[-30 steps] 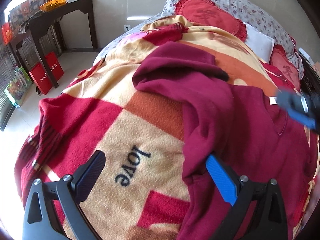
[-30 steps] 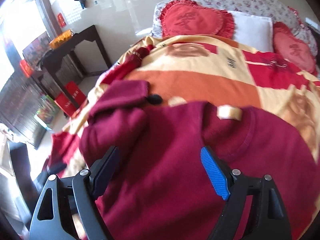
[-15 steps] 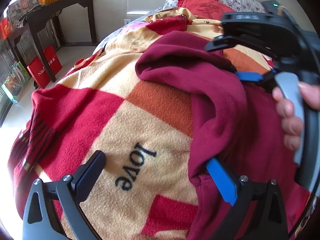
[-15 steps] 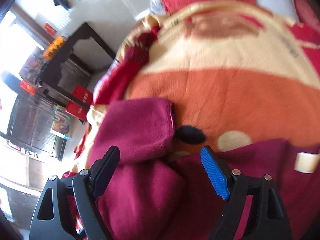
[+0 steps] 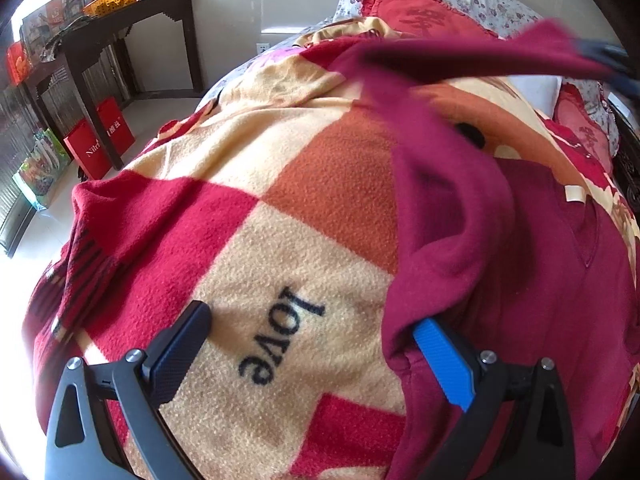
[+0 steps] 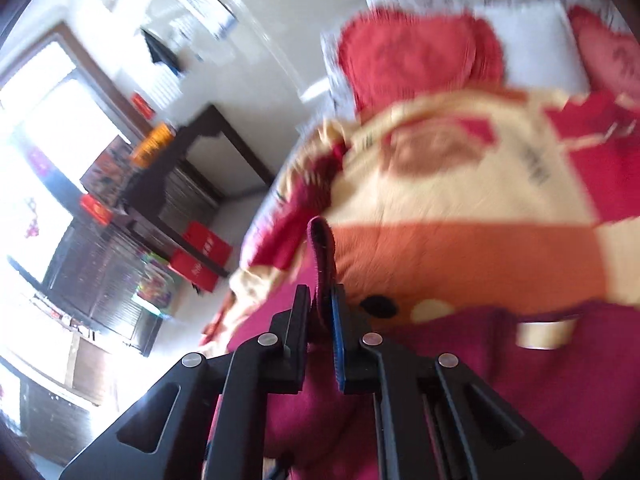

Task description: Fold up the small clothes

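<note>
Sleeve cuff (image 6: 322,248) is now lifting off the blanket (image 5: 256,248); right tongs (image 6: 320,304) having just closed, clenched on it; left tongs (image 5: 316,344) gaping, released, near the bed's foot edge; maroon sweatshirt (image 5: 540,280) lying along the bed's right side.

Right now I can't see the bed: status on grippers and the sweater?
Right gripper shut on sleeve cuff, lifted. Left gripper open at maroon sweater edge. Nothing in the way on blanket.
</note>
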`<state>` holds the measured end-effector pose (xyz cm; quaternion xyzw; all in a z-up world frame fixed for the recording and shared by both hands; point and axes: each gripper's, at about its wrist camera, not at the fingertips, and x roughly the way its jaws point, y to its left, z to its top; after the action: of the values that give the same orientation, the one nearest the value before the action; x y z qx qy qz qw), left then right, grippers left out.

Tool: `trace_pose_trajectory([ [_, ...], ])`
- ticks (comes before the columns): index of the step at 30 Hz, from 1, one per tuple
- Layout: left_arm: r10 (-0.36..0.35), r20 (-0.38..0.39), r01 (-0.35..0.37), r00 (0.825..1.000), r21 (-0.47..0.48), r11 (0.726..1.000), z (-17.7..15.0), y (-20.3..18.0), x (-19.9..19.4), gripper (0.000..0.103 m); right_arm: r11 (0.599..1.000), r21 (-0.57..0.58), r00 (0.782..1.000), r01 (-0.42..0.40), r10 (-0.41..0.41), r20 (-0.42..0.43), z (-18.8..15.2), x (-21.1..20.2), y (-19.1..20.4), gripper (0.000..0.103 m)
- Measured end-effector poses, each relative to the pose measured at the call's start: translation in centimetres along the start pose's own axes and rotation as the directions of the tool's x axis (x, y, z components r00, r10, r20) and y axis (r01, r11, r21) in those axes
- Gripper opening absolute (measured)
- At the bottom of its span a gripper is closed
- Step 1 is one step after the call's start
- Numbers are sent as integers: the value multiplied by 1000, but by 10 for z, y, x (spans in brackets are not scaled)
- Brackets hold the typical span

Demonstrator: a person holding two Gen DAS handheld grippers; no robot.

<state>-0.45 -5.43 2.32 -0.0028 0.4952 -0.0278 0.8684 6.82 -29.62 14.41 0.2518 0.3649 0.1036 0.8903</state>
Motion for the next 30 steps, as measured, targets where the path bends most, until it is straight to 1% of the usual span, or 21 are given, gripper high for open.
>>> trace_pose_trajectory([
  [3,19,8,-19,1000,-5,1000,0,-1,-2,102,1000,-18,995,11,-9,101,2,-80,-12,0],
  [6,34,11,-34,999,-5,999,-2,-2,-6,102,999,-12,986,52,-49,161,-3,-140,-29,0],
  [9,43,12,-43,999,6,999,-5,-3,-12,102,993,5,976,120,-118,183,-19,-189,-57,0],
  [10,43,10,-44,999,12,999,-7,-3,-14,102,987,10,971,159,-158,179,-27,-199,-69,0],
  [11,41,7,-42,999,21,999,-10,-4,-16,102,983,18,968,180,-181,171,-34,-208,-79,0],
  [13,40,3,-40,999,48,998,-16,-7,-23,102,975,40,966,220,-223,131,-55,-216,-104,0],
  [14,45,6,-46,999,65,997,-18,-8,-25,102,967,43,961,251,-254,106,-64,-215,-117,0],
  [16,58,14,-60,998,96,994,-23,-10,-32,102,937,22,936,348,-348,53,-85,-208,-140,0],
  [18,52,12,-53,999,110,992,-27,-8,-39,102,913,23,914,407,-407,-2,-99,-193,-166,0],
  [19,48,13,-49,999,117,992,-28,-7,-42,102,894,32,894,448,-446,-50,-106,-184,-182,0],
  [20,51,18,-52,999,128,990,-30,-5,-46,102,884,59,885,464,-458,-87,-112,-181,-196,0],
  [21,62,24,-65,998,139,988,-31,-3,-50,102,881,96,884,464,-453,-111,-117,-184,-208,0],
  [22,74,34,-78,997,151,986,-32,0,-54,102,879,149,891,453,-437,-126,-120,-187,-217,0],
  [23,80,44,-85,996,156,984,-33,2,-57,102,881,190,901,433,-417,-118,-121,-193,-221,0],
  [24,87,51,-94,995,159,983,-33,4,-59,102,886,212,911,412,-400,-101,-121,-197,-221,8],
  [25,92,57,-100,994,158,982,-32,5,-61,102,896,208,919,393,-385,-81,-119,-198,-215,14],
  [27,87,66,-96,994,152,984,-29,6,-63,102,920,151,932,362,-356,-69,-112,-192,-194,17],
  [28,86,63,-95,994,149,984,-28,5,-63,102,934,106,939,342,-335,-78,-108,-183,-181,18],
  [29,81,58,-89,995,146,985,-28,5,-63,102,944,56,942,326,-320,-97,-106,-174,-168,19],
  [30,72,55,-79,996,143,987,-27,4,-62,102,944,2,939,330,-328,-106,-104,-165,-155,19],
])
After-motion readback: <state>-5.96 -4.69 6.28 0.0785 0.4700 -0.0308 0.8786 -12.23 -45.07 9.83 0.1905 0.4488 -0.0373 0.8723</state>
